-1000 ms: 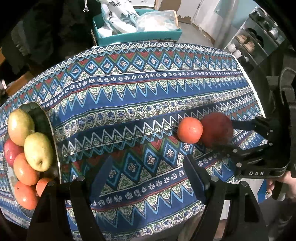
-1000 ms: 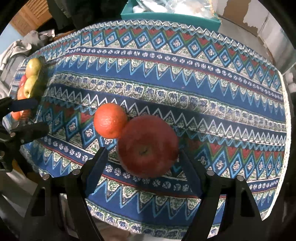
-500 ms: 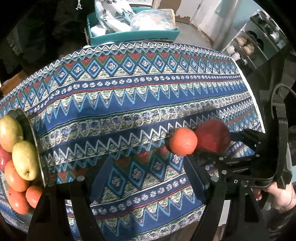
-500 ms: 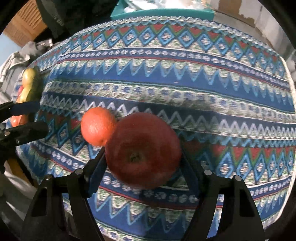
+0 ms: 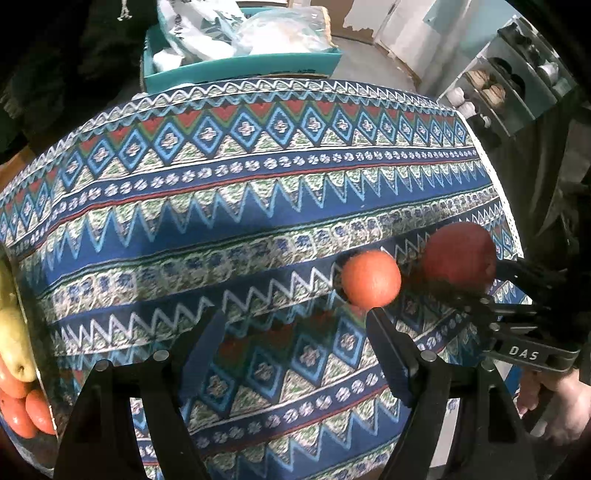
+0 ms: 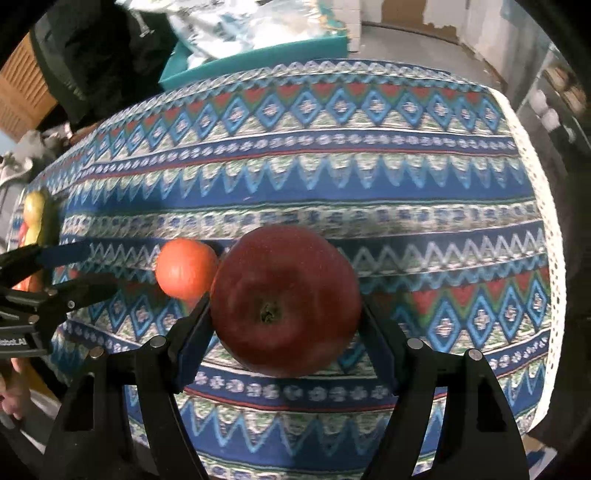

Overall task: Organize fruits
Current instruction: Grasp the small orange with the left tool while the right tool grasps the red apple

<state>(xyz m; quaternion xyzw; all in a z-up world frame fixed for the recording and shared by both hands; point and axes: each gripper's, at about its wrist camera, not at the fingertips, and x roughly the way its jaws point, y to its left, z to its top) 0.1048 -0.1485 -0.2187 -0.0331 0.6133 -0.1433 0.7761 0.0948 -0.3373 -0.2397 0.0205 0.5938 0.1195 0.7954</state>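
Item one: my right gripper [image 6: 284, 325], pinching a red apple [image 6: 285, 301] between its two blue-lined fingers [image 6: 194, 341], stem end toward the camera. The apple fills the gap and hides the cloth right beneath it, so I cannot tell from here whether it rests on the table or hangs just clear of it.

Item two: an orange [image 6: 184, 272], just beside the apple on its left. Whether the two touch is hard to say, since the apple overlaps the orange's edge in the right wrist view; in the left wrist view a thin dark gap seems to part them.

Item three: my left gripper [image 5: 295, 350], fingers spread with only tablecloth [image 5: 258, 206] between them. The tip of its right finger stands just below the orange in that picture (contact not readable).

Item four: a bowl [image 5: 46, 384] of fruit at the far left edge of the left wrist view, cut off by the frame. Showing are part of a yellow-green pear [image 5: 14, 347] and a few orange fruits [image 5: 35, 411]; the rest is out of frame.

Item five: a teal crate [image 5: 240, 68] beyond the table's far edge, holding plastic bags [image 5: 240, 31], contents unreadable.

Item six: my right hand [image 5: 561, 406], partly seen at the lower right of the left view, wrapped on the handle.
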